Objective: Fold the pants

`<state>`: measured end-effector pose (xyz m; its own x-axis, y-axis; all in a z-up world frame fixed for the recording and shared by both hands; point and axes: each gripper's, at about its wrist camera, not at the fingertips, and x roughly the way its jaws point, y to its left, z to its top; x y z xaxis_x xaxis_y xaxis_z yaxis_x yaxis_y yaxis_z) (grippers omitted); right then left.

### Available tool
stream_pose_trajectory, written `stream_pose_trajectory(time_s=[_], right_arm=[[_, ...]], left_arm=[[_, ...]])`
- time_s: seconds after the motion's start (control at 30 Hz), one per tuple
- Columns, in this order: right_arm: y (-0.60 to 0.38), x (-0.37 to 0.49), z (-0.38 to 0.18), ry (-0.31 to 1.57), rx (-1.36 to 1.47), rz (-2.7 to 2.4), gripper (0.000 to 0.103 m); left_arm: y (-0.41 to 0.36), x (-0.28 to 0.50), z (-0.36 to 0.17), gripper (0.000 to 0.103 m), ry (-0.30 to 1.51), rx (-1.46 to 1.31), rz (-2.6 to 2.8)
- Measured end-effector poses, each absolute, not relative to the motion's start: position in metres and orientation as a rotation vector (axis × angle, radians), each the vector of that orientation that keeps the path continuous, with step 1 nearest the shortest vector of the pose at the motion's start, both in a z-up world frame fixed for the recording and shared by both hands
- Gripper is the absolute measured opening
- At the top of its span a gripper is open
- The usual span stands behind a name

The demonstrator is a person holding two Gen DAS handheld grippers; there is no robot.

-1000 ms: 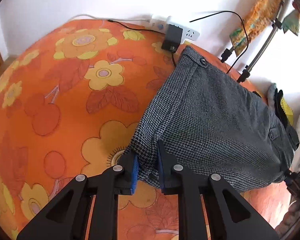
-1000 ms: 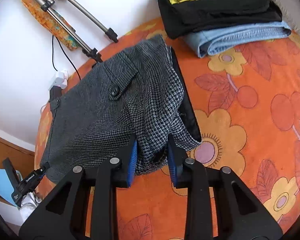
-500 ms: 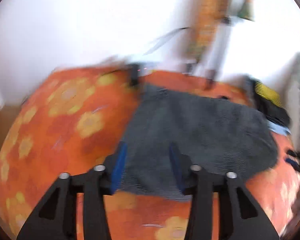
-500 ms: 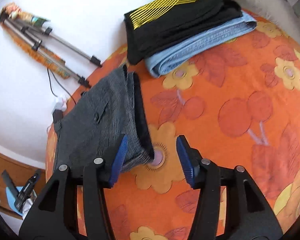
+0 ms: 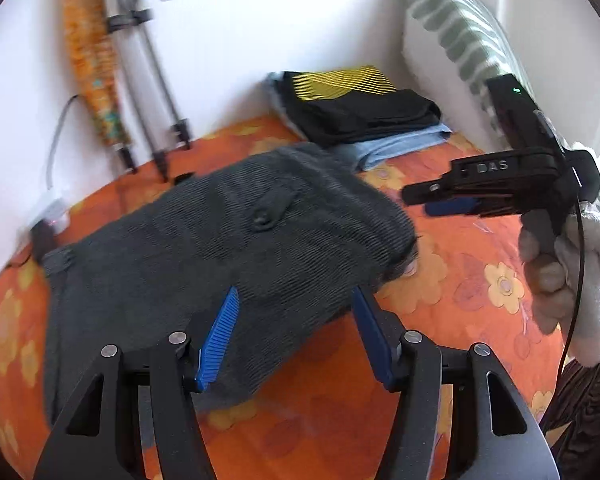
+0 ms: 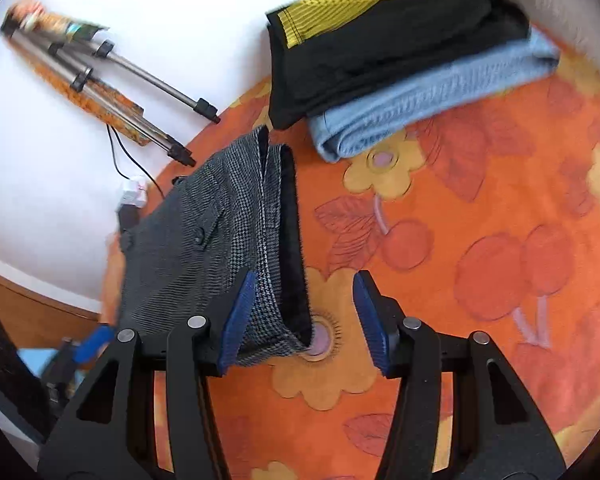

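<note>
The grey houndstooth pants point(image 5: 204, 248) lie folded into a compact bundle on the orange flowered bedspread point(image 5: 452, 280), back-pocket button up. They also show in the right wrist view point(image 6: 220, 236). My left gripper point(image 5: 296, 336) is open and empty, jaws wide, just above the bundle's near edge. My right gripper point(image 6: 304, 320) is open and empty over the bundle's near corner. In the left wrist view it hangs at the right point(image 5: 452, 198), clear of the pants.
A stack of folded clothes, black-and-yellow on light blue point(image 6: 400, 60), lies beyond the pants by the wall point(image 5: 364, 116). Tripod legs point(image 6: 140, 92) and a power strip with cable point(image 5: 48, 216) are at the bed's far edge. A striped pillow point(image 5: 456, 40) stands at the right.
Both grippers let go of the pants and opened wide. Both pulled back and up, and the left one swung round toward the stack of clothes.
</note>
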<state>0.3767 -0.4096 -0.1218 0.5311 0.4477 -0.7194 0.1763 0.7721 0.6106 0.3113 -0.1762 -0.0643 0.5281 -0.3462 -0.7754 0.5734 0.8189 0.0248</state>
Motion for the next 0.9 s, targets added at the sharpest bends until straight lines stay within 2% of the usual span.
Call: stream_pose_trajectory(time_s=[0.3, 0.53, 0.57, 0.63, 0.67, 0.7, 0.8, 0.9], right_arm=[[-0.417, 0.375, -0.138, 1.061, 0.819, 0.207, 0.053], [-0.422, 0.373, -0.130, 1.040, 0.825, 0.202, 0.053], [-0.423, 0.373, -0.130, 1.040, 0.829, 0.201, 0.053], [-0.425, 0.372, -0.131, 1.039, 0.843, 0.205, 0.057], [-0.426, 0.373, -0.131, 1.038, 0.851, 0.207, 0.059], [-0.427, 0.373, -0.132, 1.037, 0.857, 0.204, 0.062], [-0.429, 0.374, -0.135, 1.033, 0.883, 0.206, 0.064], [-0.429, 0.375, -0.136, 1.028, 0.921, 0.220, 0.071]], left_arm=[[-0.267, 0.288, -0.091, 0.059, 0.805, 0.667, -0.725], [-0.289, 0.299, -0.121, 0.058, 0.834, 0.790, -0.724], [-0.287, 0.302, -0.120, 0.055, 0.835, 0.771, -0.728], [-0.282, 0.306, -0.118, 0.037, 0.836, 0.730, -0.742], [-0.280, 0.309, -0.118, 0.024, 0.834, 0.712, -0.736], [-0.277, 0.311, -0.118, 0.019, 0.834, 0.696, -0.736], [-0.266, 0.320, -0.112, 0.014, 0.851, 0.583, -0.751], [-0.250, 0.328, -0.103, 0.013, 0.880, 0.442, -0.774]])
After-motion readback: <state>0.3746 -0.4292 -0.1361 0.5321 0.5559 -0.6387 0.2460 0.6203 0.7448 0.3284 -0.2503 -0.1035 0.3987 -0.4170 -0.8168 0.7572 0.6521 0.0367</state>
